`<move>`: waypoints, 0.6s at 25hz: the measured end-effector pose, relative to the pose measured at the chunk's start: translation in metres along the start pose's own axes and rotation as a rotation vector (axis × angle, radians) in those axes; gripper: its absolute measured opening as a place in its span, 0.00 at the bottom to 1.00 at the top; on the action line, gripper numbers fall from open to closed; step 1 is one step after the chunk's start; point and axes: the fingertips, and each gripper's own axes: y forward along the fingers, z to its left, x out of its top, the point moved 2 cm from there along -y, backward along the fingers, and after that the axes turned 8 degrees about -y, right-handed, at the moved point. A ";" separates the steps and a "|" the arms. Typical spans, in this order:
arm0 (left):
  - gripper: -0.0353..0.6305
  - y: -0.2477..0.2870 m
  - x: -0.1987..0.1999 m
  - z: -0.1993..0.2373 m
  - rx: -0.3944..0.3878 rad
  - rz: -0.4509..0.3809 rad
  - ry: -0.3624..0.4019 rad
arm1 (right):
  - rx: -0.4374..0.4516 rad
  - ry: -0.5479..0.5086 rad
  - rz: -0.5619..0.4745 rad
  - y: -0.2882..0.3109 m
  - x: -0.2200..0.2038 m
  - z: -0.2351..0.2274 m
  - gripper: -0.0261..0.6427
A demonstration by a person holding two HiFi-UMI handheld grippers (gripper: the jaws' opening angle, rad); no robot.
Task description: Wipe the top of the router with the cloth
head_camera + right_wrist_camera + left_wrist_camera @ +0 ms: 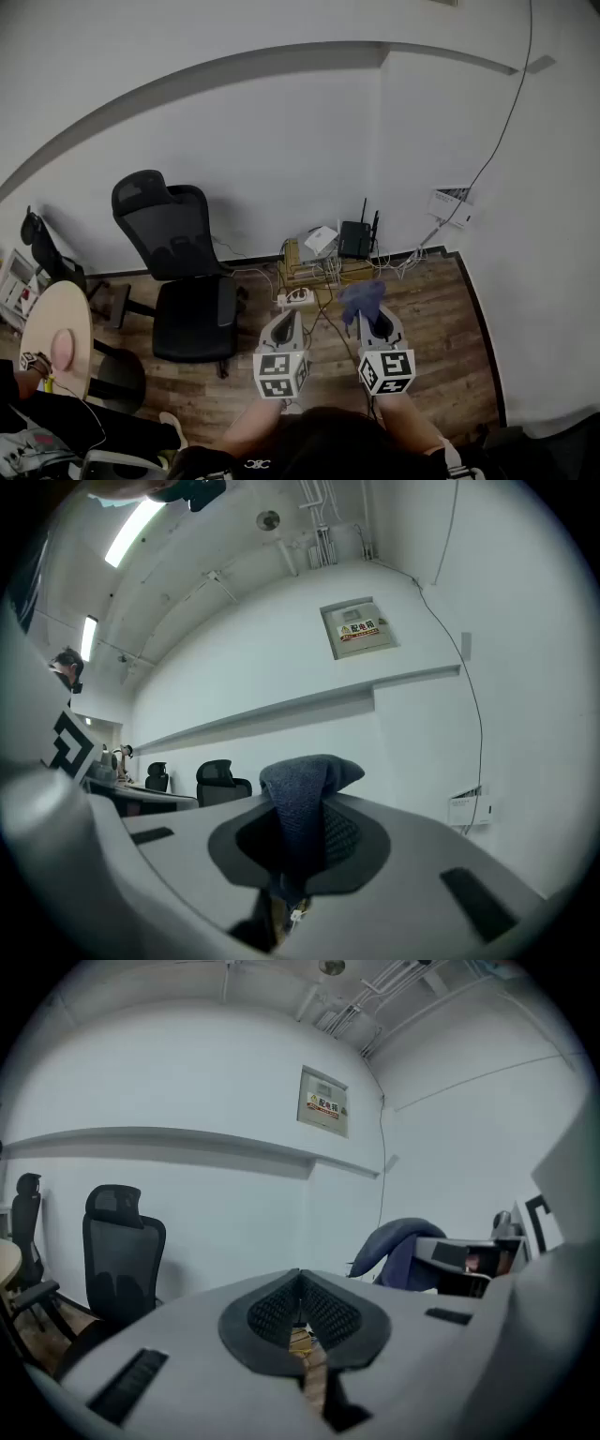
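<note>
Left gripper (pixel 302 1288): your jaws are pressed together with nothing between them.
Right gripper (pixel 298 841): you have it clamped on the blue cloth (pixel 302 785).
Router (pixel 356 236): upper centre of the head view, by the wall, above the cloth in frame.

Top of router (pixel 355 239) too small to make out. Lower end of cloth (pixel 302 803) hidden between right tool (pixel 300 844) jaws. Tangle of cables (pixel 314 272) left of router unclear. Round tabletop (pixel 56 337) far left of router cut off by the edge.
</note>
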 end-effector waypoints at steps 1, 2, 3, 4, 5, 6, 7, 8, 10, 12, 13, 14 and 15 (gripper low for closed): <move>0.06 0.000 0.000 -0.002 -0.004 -0.001 0.003 | -0.003 0.000 0.000 -0.002 -0.001 -0.001 0.08; 0.06 -0.001 -0.001 -0.003 -0.008 -0.001 0.005 | -0.006 0.000 0.001 -0.003 -0.002 -0.001 0.08; 0.06 0.000 -0.001 -0.005 -0.012 -0.002 0.007 | -0.008 -0.002 0.000 -0.004 -0.002 -0.002 0.08; 0.06 0.000 -0.001 -0.007 -0.016 -0.002 0.008 | -0.010 -0.004 0.000 -0.006 -0.002 -0.003 0.08; 0.06 0.001 0.000 -0.010 -0.019 -0.002 0.009 | -0.012 -0.006 -0.001 -0.007 -0.002 -0.004 0.08; 0.06 0.002 0.000 -0.012 -0.022 -0.002 0.010 | -0.014 -0.007 -0.003 -0.008 -0.001 -0.006 0.08; 0.06 0.002 0.001 -0.014 -0.024 -0.003 0.011 | -0.017 -0.004 -0.005 -0.009 -0.001 -0.008 0.08; 0.06 0.003 0.001 -0.017 -0.027 -0.002 0.012 | -0.021 0.001 -0.009 -0.010 -0.001 -0.010 0.08; 0.06 0.004 0.000 -0.021 -0.031 0.001 0.014 | -0.030 0.018 -0.018 -0.014 -0.001 -0.016 0.08; 0.06 0.004 -0.001 -0.026 -0.033 0.005 0.015 | -0.037 0.027 -0.023 -0.018 0.000 -0.020 0.08; 0.06 0.004 -0.001 -0.028 -0.034 0.003 0.015 | -0.039 0.026 -0.026 -0.020 0.001 -0.021 0.08; 0.06 0.004 0.000 -0.031 -0.036 0.001 0.017 | -0.038 0.022 -0.029 -0.022 0.002 -0.023 0.08; 0.06 0.004 -0.001 -0.034 -0.038 -0.002 0.019 | -0.037 0.017 -0.033 -0.025 0.003 -0.024 0.08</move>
